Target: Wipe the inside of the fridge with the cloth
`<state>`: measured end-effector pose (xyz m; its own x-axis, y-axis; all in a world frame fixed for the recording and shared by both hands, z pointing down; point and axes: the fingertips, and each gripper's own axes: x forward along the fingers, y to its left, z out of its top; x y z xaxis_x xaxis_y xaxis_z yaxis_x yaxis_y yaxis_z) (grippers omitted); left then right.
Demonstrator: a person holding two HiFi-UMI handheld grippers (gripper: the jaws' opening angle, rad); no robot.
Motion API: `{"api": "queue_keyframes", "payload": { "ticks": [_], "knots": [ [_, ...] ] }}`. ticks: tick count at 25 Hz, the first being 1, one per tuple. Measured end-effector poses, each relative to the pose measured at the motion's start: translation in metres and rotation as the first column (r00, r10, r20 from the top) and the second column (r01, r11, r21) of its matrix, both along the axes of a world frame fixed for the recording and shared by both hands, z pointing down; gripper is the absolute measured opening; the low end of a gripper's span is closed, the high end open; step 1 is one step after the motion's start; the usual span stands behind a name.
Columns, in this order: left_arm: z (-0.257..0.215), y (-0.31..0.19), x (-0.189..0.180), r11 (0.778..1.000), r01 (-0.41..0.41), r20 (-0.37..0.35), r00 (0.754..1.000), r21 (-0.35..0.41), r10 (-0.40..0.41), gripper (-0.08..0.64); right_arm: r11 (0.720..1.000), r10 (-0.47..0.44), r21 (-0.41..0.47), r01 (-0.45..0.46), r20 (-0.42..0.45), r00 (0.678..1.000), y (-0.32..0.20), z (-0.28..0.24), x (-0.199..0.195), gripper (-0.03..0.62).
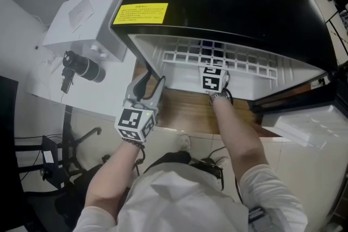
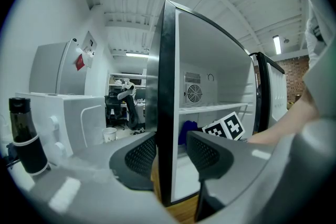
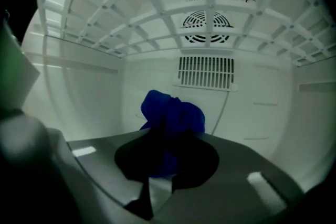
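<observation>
1 fridge [image 1: 228, 2], 1 blue cloth [image 3: 173, 113], 1 dark bottle [image 1: 84, 67], 2 grippers: left gripper [image 2: 170, 153], right gripper [image 3: 167, 139]

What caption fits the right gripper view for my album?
Right tongs clamp a crumpled blue cloth inside the white plastic fridge, below its grid shelf.

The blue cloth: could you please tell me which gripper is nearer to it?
Right. The right gripper holds the blue cloth in its jaws inside the fridge. The left gripper is at the front edge, jaws either side of the side wall.
</observation>
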<state>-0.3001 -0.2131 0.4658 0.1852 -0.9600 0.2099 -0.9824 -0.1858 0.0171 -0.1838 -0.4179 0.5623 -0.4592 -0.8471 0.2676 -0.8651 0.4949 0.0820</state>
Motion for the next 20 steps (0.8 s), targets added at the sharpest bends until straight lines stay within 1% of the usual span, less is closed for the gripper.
{"api": "queue_keyframes", "payload": {
  "ticks": [10,20],
  "knots": [
    [0.0,-0.002,-0.001,0.999,0.034,-0.004,0.999,0.004,-0.034,0.172,0.996,0.083,-0.008,-0.084,-0.014,0.996,-0.014,0.004,0.058,0.052],
    [0.001,-0.002,-0.002,0.998,0.06,-0.003,0.998,-0.002,-0.06,0.173,0.988,0.156,-0.013,-0.157,-0.031,0.987,-0.023,0.006,0.103,0.052]
  ]
}}
